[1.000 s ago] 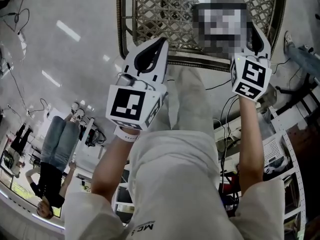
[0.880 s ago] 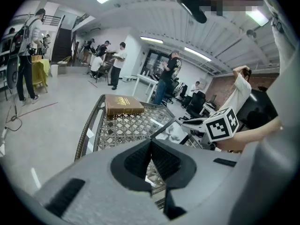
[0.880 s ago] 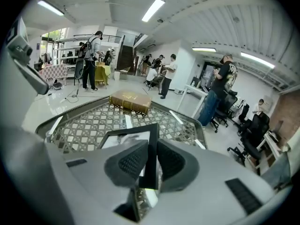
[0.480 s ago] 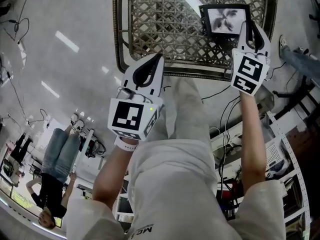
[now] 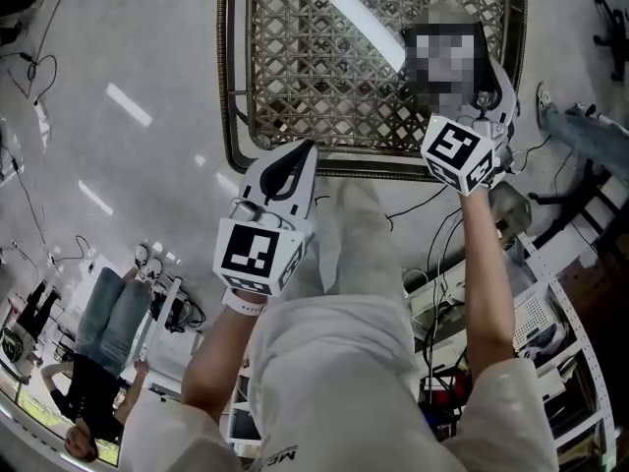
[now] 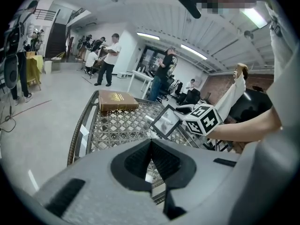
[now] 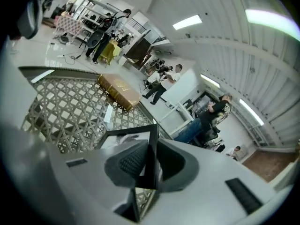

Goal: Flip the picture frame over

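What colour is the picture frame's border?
Black. The picture frame shows it best in the right gripper view.

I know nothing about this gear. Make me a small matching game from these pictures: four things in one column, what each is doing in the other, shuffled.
Things:
1. picture frame
2. book
3. left gripper
4. right gripper

States:
A. shut, with nothing in it
B. lying flat at the far end of the lattice table
C. clamped on a thin black edge
D. tilted, held by one side

Pairs: 1-D, 2-B, 3-A, 4-C
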